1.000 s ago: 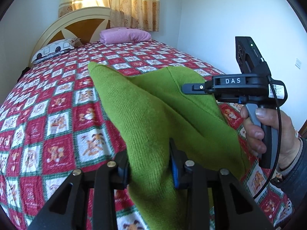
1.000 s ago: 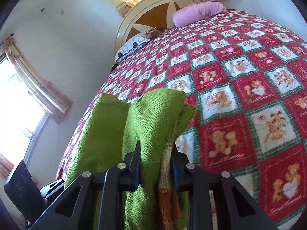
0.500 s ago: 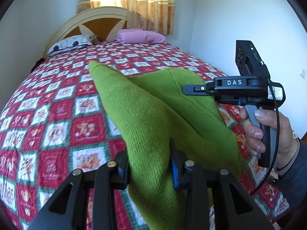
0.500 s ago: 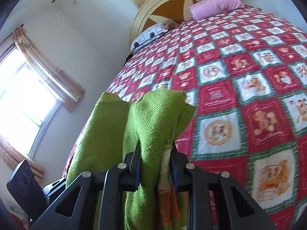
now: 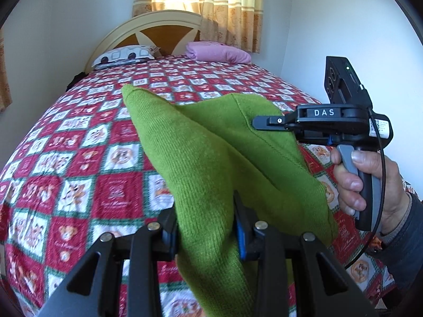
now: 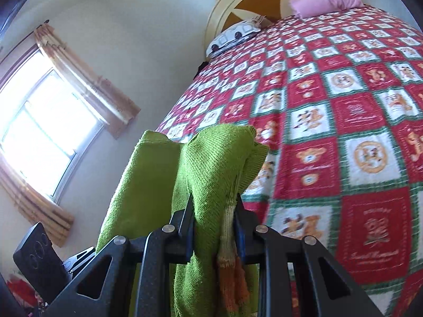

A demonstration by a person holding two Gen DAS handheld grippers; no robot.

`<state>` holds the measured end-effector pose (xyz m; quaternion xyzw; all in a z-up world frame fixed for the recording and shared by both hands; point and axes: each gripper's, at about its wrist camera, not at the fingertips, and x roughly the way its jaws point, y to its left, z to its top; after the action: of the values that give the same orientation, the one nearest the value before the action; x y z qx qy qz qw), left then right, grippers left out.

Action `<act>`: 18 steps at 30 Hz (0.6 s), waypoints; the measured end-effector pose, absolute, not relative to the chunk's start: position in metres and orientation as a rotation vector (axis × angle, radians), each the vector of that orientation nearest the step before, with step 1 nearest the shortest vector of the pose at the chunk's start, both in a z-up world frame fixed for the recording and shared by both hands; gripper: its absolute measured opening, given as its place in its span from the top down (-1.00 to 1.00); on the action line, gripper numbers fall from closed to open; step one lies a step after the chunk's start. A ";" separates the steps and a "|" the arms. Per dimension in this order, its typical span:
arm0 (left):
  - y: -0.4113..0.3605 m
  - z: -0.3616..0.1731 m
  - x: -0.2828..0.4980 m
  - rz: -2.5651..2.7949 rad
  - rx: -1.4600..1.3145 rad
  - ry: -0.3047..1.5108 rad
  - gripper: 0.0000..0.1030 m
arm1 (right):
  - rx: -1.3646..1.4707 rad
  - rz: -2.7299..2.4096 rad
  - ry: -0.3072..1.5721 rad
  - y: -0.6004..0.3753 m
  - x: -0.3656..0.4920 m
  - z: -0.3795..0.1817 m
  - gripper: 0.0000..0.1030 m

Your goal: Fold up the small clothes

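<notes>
While hanging above the bed point(image 5: 79, 158), the green sweater point(image 5: 211, 158) is stretching between the left gripper point(image 5: 206, 227) and right gripper point(image 6: 214, 224), both clamping it; only the right view is showing an orange trim point(image 6: 235, 285).

One green knit garment point(image 5: 211, 158), two tools, one bed point(image 5: 79, 158), two pillows, two curtained windows

Black "DAS"-marked tool point(image 5: 253, 124), silver screws
</notes>
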<state>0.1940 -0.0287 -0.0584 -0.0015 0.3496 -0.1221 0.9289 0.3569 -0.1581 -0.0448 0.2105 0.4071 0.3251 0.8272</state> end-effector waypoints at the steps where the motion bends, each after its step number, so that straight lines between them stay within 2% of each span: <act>1: -0.025 -0.058 0.191 -0.246 -0.004 0.714 0.34 | 0.444 0.696 0.865 -0.154 0.355 -0.044 0.52; 18: 0.039 -0.064 0.153 -0.162 -0.045 0.710 0.34 | 0.406 0.817 0.903 -0.075 0.341 -0.048 0.52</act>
<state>0.1527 0.0393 -0.0644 -0.0221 0.3472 -0.0794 0.9342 0.3409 -0.0748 -0.0484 0.1892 0.4210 0.3811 0.8011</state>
